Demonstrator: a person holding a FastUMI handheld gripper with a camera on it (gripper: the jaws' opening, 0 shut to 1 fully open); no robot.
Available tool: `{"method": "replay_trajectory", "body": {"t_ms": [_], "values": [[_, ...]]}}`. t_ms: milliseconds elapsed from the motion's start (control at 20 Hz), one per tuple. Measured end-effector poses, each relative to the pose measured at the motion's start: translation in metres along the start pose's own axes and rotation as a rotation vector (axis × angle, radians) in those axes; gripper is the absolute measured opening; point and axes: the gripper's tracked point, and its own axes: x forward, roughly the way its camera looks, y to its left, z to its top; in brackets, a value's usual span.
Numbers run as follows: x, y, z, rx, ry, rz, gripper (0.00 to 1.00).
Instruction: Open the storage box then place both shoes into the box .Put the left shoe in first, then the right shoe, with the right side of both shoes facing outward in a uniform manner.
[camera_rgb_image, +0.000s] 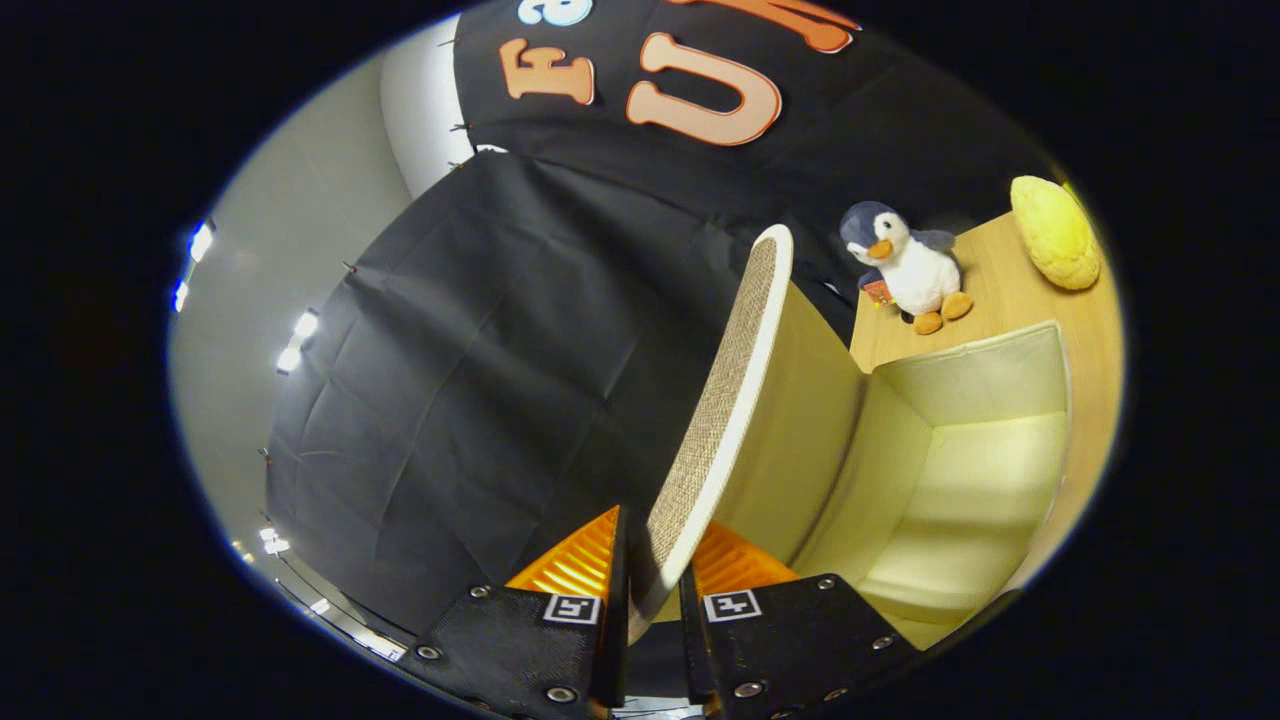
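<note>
1. Lid (722, 400): woven outer face, pale rim, hinged to the storage box (960, 470). It stands raised almost upright, with its free edge running down between the fingers.
2. Gripper (655, 610): fingers narrow, one on each face of the lid edge, apparently pinching it.
3. Storage box: open, pale lining, inside bare; no shoe lies in it. It sits on the worktop (1000, 290) to one side of the lid.
4. Risk, lid: the hold is on a thin edge only. If the fingers loosen early, the lid likely drops back over the opening. If the lid is pushed too far past upright, the light box may tip or slide.
5. Risk, neighbours: a penguin toy (910, 265) and a yellow cushion (1055, 232) sit on the worktop just beyond the box; a sliding box could knock them.
6. Edges: the lid rim and the box's front wall are the nearest hard edges to the fingers.
7. Open room: the black cloth wall (480, 380) hangs beyond the lid's outer face, with free air between for drawing back.
8. Stage, judged: opening nearly done; both shoes remain to be placed.
</note>
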Motion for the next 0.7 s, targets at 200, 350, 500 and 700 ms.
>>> {"method": "replay_trajectory", "body": {"t_ms": [200,350,500,700], "values": [[0.029,0.01,-0.003,0.029,-0.003,-0.005,0.26],[0.043,0.001,-0.013,0.048,0.042,-0.063,0.38],[0.04,-0.003,-0.008,0.005,0.009,-0.097,0.76],[0.042,-0.009,-0.011,-0.011,0.012,-0.124,0.9]]}}
